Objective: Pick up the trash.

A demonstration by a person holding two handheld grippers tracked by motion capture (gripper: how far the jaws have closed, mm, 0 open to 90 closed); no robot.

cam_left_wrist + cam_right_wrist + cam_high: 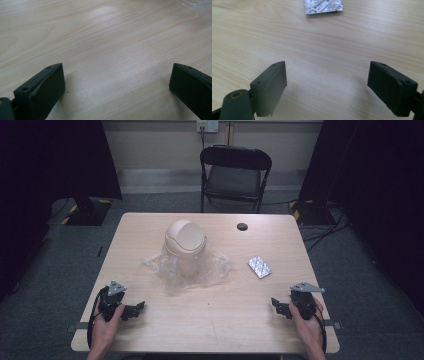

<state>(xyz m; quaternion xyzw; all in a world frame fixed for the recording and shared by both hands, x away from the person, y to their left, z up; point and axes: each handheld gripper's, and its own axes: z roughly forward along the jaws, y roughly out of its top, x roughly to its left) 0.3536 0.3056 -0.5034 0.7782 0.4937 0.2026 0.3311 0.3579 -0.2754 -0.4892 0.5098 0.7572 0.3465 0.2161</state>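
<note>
Two grippers, left (131, 310) and right (281, 307), are held near the table (225, 320) edge, jaws apart, empty. Bin (185, 241) on plastic bag (212, 267) and blister pack (259, 267) lie untouched; nothing appears started.

I worked in a recording studio: black curtains (50, 160) stood around my table (200, 320), with a folding chair (235, 175) and floor cables (325, 227).

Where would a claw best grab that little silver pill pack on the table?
The pill pack lies flat on the table, so probably pinch it across its short width by the two long edges, coming straight down from above. The open right claw is nearest.
</note>
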